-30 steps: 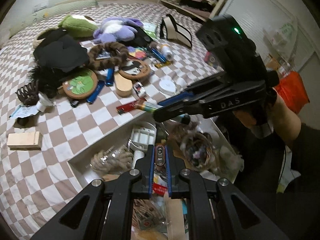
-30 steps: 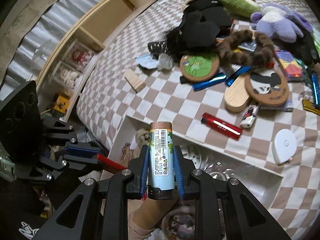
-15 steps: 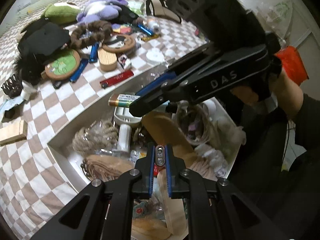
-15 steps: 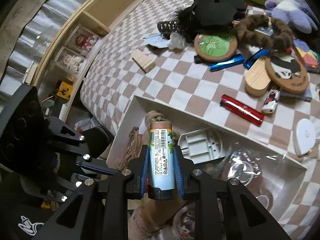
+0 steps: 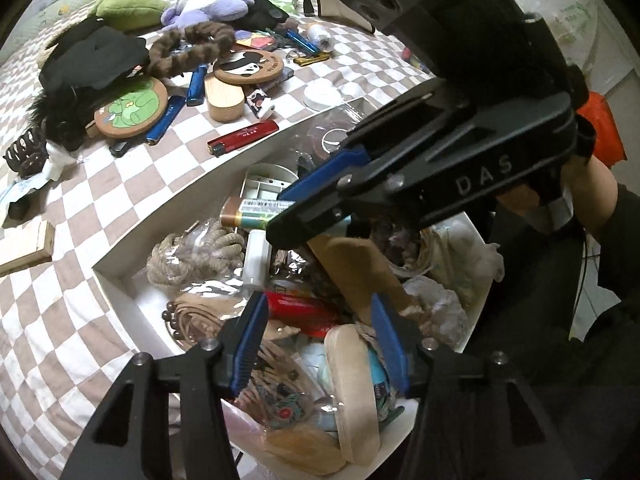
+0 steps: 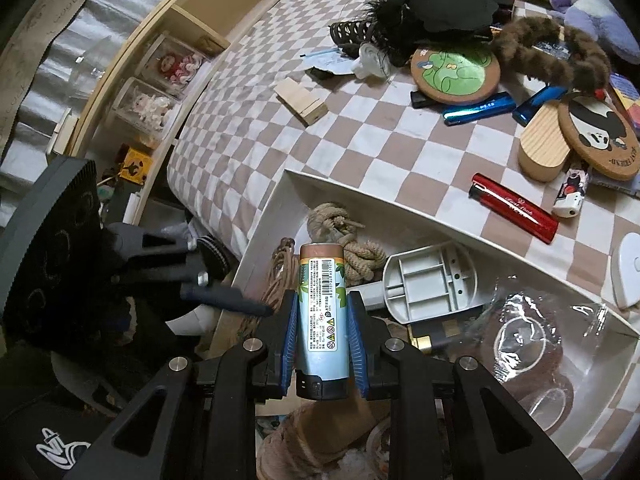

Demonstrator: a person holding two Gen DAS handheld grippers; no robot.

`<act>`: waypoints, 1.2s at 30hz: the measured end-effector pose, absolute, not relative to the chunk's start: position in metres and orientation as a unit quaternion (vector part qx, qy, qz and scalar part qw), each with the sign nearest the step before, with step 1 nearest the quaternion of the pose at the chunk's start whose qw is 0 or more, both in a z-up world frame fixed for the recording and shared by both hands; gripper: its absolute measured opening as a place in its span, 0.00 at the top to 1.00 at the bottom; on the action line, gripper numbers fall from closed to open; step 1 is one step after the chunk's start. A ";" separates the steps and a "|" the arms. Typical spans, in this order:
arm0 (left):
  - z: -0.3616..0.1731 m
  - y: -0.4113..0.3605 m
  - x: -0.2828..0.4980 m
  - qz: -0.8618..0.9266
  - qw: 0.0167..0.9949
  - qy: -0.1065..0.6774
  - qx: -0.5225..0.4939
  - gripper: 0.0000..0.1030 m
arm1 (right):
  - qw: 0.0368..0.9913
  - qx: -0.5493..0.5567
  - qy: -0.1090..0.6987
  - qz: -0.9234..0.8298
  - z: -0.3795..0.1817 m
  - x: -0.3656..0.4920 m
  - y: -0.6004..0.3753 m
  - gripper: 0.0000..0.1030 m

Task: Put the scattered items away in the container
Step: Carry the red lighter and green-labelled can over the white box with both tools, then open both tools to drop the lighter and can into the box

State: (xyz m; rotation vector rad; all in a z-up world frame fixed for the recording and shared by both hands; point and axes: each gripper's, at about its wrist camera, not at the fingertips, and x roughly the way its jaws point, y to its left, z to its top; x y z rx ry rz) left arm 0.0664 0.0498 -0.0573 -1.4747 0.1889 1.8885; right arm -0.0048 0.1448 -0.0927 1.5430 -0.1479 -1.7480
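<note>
A: Left gripper (image 5: 318, 336)? 
B: Jaws apart, just been opening, pads clear of everything. Hangs over the white container (image 5: 120, 280); a red lighter (image 5: 304, 308) lies in the clutter below the gap, not pinched.

A: Right gripper (image 6: 322, 332)? 
B: Clamped on a pale-blue lighter (image 6: 322, 316) w/ copper top, black base, leaf print, barcode label. Held lengthwise btwn blue pads, poised over the container's open top.

A: Container contents? 
B: Crowded: knotted rope (image 6: 348, 240), grey plastic holder (image 6: 430, 284), crinkled clear wrap (image 6: 532, 336), misc bits. Sits against the edge of the checked bedspread (image 6: 248, 120).

A: Left on the bed? 
B: Another red lighter (image 6: 514, 208), blue lighters (image 6: 478, 108), panda coaster (image 6: 598, 136), green frog coaster (image 6: 456, 70), wood block (image 6: 302, 100), brown furry hoop (image 6: 556, 52), black fuzzy heap (image 6: 444, 4), plush toys far side.

A: Differences btwn views? 
B: Left cam only: right gripper's side w/ "DAS" lettering, person's hand (image 5: 588, 196) behind it, white sandal (image 5: 336, 0). Right cam only: wooden shelf (image 6: 168, 40) w/ clear boxes beside the bed.
</note>
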 end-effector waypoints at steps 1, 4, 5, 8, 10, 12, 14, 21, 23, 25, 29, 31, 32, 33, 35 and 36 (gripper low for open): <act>-0.057 0.049 0.066 0.734 0.360 0.073 -0.572 0.49 | 0.392 0.609 -0.059 -0.687 -0.093 -0.005 0.144 0.76; -0.056 0.048 0.065 0.736 0.357 0.075 -0.570 0.49 | 0.392 0.612 -0.061 -0.684 -0.095 -0.004 0.144 0.76; -0.055 0.047 0.065 0.737 0.356 0.075 -0.570 0.49 | 0.392 0.613 -0.063 -0.683 -0.095 -0.004 0.143 0.76; -0.055 0.046 0.064 0.737 0.356 0.077 -0.570 0.49 | 0.394 0.617 -0.071 -0.678 -0.097 -0.004 0.142 0.76; -0.055 0.045 0.064 0.737 0.356 0.077 -0.570 0.49 | 0.396 0.619 -0.073 -0.675 -0.098 -0.004 0.140 0.76; -0.055 0.045 0.065 0.736 0.357 0.078 -0.570 0.48 | 0.396 0.619 -0.074 -0.674 -0.098 -0.003 0.139 0.76; -0.056 0.046 0.065 0.734 0.358 0.081 -0.571 0.48 | 0.400 0.618 -0.080 -0.672 -0.097 -0.003 0.138 0.76; -0.060 0.048 0.066 0.730 0.358 0.085 -0.575 0.48 | 0.401 0.617 -0.087 -0.672 -0.095 -0.004 0.140 0.76; -0.061 0.049 0.066 0.730 0.357 0.086 -0.576 0.48 | 0.399 0.619 -0.084 -0.671 -0.096 -0.003 0.140 0.76; -0.061 0.050 0.065 0.731 0.356 0.087 -0.576 0.48 | 0.397 0.621 -0.080 -0.671 -0.097 -0.003 0.139 0.76; -0.060 0.051 0.065 0.732 0.355 0.089 -0.574 0.46 | 0.389 0.626 -0.077 -0.672 -0.099 -0.003 0.140 0.76; -0.059 0.050 0.065 0.734 0.355 0.089 -0.573 0.40 | 0.386 0.625 -0.078 -0.674 -0.099 -0.005 0.142 0.76; -0.059 0.050 0.064 0.735 0.354 0.089 -0.572 0.38 | 0.384 0.625 -0.079 -0.675 -0.099 -0.006 0.143 0.76; -0.058 0.050 0.064 0.736 0.353 0.089 -0.571 0.38 | 0.382 0.624 -0.080 -0.677 -0.098 -0.007 0.145 0.76; -0.058 0.050 0.063 0.737 0.352 0.089 -0.571 0.38 | 0.378 0.623 -0.086 -0.679 -0.097 -0.010 0.149 0.76; -0.058 0.050 0.063 0.737 0.351 0.089 -0.570 0.38 | 0.376 0.623 -0.089 -0.680 -0.096 -0.012 0.151 0.76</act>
